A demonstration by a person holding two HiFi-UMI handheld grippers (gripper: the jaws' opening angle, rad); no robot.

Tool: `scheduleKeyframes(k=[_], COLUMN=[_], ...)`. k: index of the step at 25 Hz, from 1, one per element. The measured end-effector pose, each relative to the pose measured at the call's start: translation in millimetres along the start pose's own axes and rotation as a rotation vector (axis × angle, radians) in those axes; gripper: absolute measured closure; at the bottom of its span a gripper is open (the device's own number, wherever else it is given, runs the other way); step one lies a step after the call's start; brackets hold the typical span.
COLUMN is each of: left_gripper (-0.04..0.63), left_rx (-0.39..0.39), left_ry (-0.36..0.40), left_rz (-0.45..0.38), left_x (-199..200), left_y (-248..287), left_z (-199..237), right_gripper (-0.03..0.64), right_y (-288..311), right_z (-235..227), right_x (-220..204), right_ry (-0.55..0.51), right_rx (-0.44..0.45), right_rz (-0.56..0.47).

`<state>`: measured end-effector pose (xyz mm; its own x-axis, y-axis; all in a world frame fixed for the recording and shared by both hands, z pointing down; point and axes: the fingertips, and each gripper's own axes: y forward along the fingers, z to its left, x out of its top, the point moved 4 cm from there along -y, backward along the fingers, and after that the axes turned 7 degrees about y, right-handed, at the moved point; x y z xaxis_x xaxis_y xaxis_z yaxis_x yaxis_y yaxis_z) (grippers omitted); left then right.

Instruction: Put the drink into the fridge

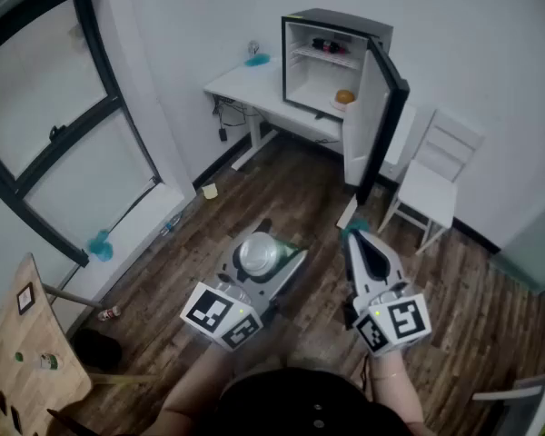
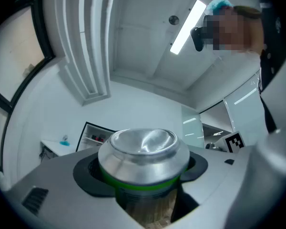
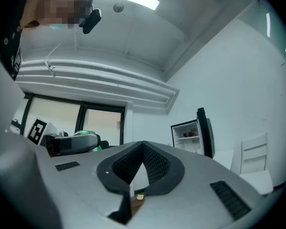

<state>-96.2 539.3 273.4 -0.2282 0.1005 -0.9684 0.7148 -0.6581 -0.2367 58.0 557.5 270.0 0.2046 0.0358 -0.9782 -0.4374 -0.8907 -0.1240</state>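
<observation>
Gripping the drink can (image 1: 258, 253) between its wide-set jaws, the left tool (image 1: 254, 275) is held out low before the person, over the wooden floor (image 1: 282, 189), well apart from the open fridge (image 1: 341, 62) on the white bench (image 1: 245, 89). The right tool (image 1: 356, 234) is level beside it, jaws closed together on nothing, pointing towards the fridge.
</observation>
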Motion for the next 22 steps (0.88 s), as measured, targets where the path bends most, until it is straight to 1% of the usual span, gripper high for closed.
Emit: scheduleKeyframes(k=[5,12,14,18,22], left_gripper=[0.249,0.249,0.249,0.249,0.249], left_rx=[-0.014,-0.025,-0.025,-0.029,-0.009], left_ry=[0.015,-0.008,-0.021,-0.04,-0.046], left_rz=[-0.007,0.007,0.01,0.032,0.034], left_x=[0,-6,-9,-17,-20], left_y=[10,14,15,20,29], left_z=[0,1,2,0,1], right_gripper=[0.609,0.609,0.609,0.609,0.609], right_y=[9,17,19,19,27], right_z=[-4,2,1,-8,-14], right_x=[0,-9,-9,-6,-13], right_ry=[-0.016,-0.013,0.012,0.085,0.081], right_rx=[0.001,0.015,0.016,0.007,0.015], right_rz=[0.004,0.031,0.012,-0.058,-0.009])
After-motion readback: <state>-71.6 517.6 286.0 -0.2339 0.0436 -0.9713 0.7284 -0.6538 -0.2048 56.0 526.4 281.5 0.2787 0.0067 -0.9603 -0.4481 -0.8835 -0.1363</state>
